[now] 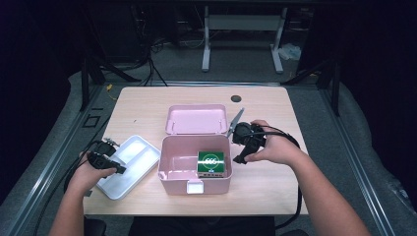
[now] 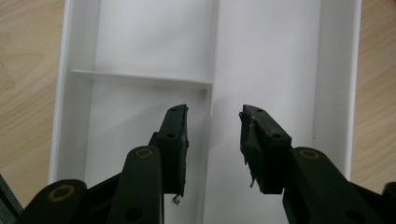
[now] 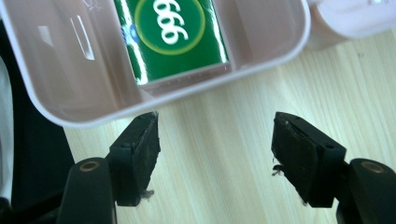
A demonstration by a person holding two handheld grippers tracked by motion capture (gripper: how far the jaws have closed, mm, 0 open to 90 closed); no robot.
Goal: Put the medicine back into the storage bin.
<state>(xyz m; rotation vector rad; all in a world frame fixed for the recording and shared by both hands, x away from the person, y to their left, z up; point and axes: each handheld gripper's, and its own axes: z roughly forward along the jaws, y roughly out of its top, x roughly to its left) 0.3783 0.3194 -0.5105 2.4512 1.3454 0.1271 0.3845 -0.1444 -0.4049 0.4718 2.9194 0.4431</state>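
An open pink box stands mid-table with its lid folded back. A green carton with a white "999" roundel lies in its right half. Left of the box lies a white divided tray. My left gripper hovers over the tray, open, with the tray's long divider wall between the jaws and untouched. My right gripper is just right of the box, open over bare wood, nothing between its jaws. In the right gripper view that gripper faces the box rim and the carton.
The wooden table has bare room at right and along the back, where a dark round grommet sits. A white latch is on the box's front. Cables trail from both grippers off the near edge.
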